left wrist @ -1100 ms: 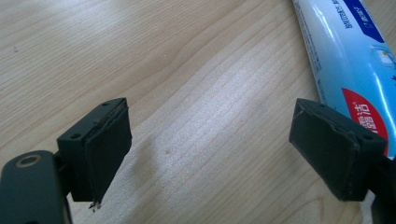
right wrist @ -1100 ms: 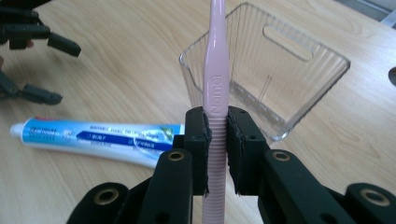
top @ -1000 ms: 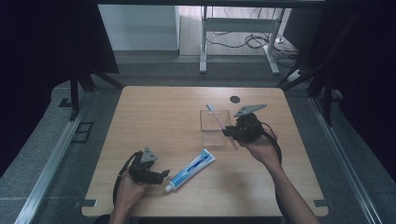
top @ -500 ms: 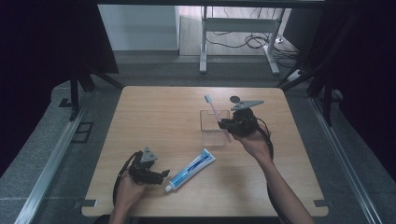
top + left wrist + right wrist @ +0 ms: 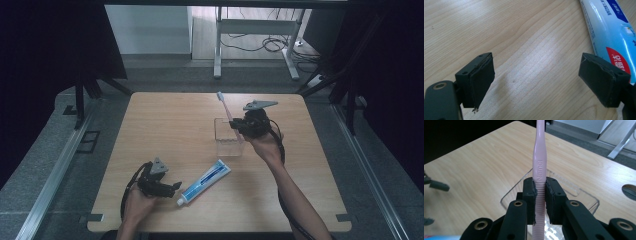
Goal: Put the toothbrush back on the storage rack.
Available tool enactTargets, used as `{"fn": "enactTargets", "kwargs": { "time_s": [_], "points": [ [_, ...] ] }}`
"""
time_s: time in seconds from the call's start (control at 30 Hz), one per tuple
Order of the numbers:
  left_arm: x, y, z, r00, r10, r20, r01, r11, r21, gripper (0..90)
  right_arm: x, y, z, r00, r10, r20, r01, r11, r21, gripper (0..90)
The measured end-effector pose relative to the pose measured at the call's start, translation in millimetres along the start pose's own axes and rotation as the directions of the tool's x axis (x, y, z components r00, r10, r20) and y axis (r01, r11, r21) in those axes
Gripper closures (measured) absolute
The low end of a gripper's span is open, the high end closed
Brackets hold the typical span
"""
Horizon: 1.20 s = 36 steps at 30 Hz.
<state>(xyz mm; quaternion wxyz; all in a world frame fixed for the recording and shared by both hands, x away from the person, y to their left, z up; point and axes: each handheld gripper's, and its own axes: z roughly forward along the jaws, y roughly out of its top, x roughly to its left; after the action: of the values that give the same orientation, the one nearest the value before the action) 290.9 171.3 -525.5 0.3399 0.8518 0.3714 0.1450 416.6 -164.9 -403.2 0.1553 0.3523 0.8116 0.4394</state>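
Right gripper (image 5: 540,197) has its jaws clamped on the ribbed grip of the pink toothbrush (image 5: 539,157), and we can see the handle running up and away from us over the clear plastic tray (image 5: 564,181). From the high view, our right gripper (image 5: 239,126) holds the toothbrush (image 5: 225,107) tilted, head pointing toward the far edge of the table (image 5: 160,120), just above the tray (image 5: 229,142). Over on the other side, our left gripper (image 5: 541,80) sits low over the wood with jaws wide apart, nothing between them, and the blue and white toothpaste tube (image 5: 610,32) lies flat just beside one jaw. High view shows the left gripper (image 5: 172,187) near the tube's (image 5: 205,181) cap end
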Motion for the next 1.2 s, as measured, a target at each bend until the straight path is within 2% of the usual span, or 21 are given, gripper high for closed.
{"fn": "enactTargets", "kwargs": {
  "time_s": [0.43,0.97,1.2],
  "points": [
    [-0.2,-0.1,0.8,1.0000,0.004,0.002,-0.004,1.0000,0.002,13.5,-7.9,-3.9,22.5,0.9993,0.002,0.037,-0.003,1.000,0.010,78.9],
    [-0.3,0.0,0.8,1.0000,0.009,-0.002,-0.009,0.9999,0.006,13.5,-11.8,-20.0,42.6,0.9983,0.001,0.058,-0.006,0.996,0.092,78.9],
    [-0.5,0.0,0.7,0.9999,0.009,-0.003,-0.009,0.9999,0.006,13.5,-10.5,-23.5,47.7,0.9982,-0.015,0.059,0.008,0.993,0.122,78.8]
  ]
}}
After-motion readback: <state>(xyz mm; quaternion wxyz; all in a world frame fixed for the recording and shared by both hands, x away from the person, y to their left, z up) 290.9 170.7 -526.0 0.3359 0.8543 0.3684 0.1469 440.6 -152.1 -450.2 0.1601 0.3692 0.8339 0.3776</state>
